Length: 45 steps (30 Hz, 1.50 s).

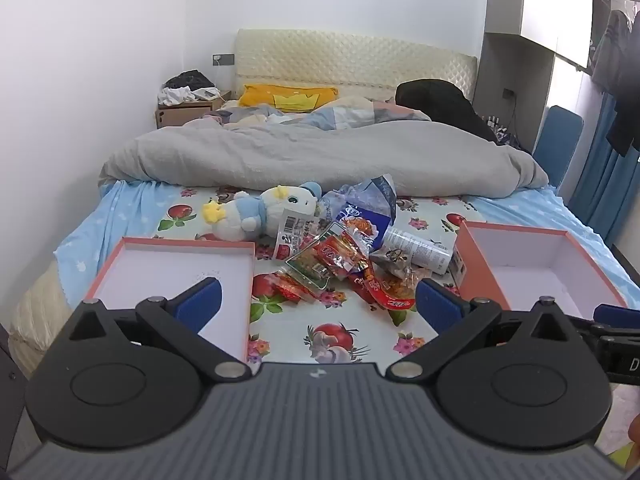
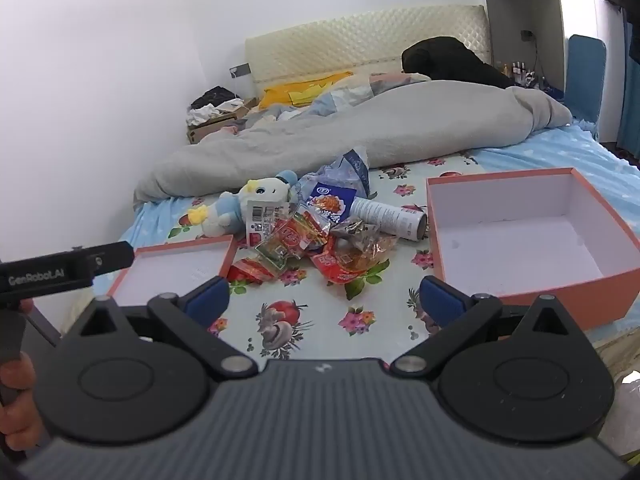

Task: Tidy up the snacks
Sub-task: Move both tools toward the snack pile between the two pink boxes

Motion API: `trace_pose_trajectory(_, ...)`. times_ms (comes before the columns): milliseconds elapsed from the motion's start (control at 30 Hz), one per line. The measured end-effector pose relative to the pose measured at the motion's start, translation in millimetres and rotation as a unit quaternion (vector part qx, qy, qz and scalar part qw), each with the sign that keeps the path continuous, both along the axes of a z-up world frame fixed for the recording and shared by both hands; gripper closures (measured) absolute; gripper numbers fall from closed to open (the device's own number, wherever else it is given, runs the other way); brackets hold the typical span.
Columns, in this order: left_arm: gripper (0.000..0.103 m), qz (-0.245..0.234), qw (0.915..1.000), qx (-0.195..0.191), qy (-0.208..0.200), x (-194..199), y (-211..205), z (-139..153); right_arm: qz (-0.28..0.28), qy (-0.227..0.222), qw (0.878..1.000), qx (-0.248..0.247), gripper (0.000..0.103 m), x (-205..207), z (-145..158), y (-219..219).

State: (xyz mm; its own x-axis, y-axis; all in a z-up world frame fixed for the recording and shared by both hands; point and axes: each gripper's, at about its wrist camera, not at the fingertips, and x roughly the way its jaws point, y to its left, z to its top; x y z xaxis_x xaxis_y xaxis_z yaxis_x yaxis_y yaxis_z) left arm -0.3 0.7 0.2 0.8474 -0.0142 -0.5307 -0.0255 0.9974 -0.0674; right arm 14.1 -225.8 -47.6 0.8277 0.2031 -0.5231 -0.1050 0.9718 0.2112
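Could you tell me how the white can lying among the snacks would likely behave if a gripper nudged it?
The can lies on its side, so it would probably roll. The soft bed sheet and the snack packets touching it may slow it.

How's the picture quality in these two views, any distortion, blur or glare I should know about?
Left wrist view: strong fisheye bending, the wall edges bow; even soft daylight, no harsh glare; snack pile sharp, the open left tool slightly soft up close. Right wrist view: same curvature, the deep orange box looks stretched; wrappers catch small highlights; the open right tool casts little shadow.
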Motion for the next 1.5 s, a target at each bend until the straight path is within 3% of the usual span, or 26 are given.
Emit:
trace_pose_trajectory(467,0.0,-0.019,0.9997,0.015,0.001,-4,-12,1,-0.018,-0.008,1.0,-0.012,0.0,-9,2,-6)
trace_pose_trajectory(1133,0.0,-0.027,0.9995,0.002,0.018,13,-8,-10,-0.041,-0.006,0.999,-0.004,0.0,-2,-13,-10)
trace_pose_trajectory(1500,0.0,-0.036,0.999,0.001,0.025,24,-14,-29,-0.045,0.001,0.999,0.006,0.0,0,-15,-11)
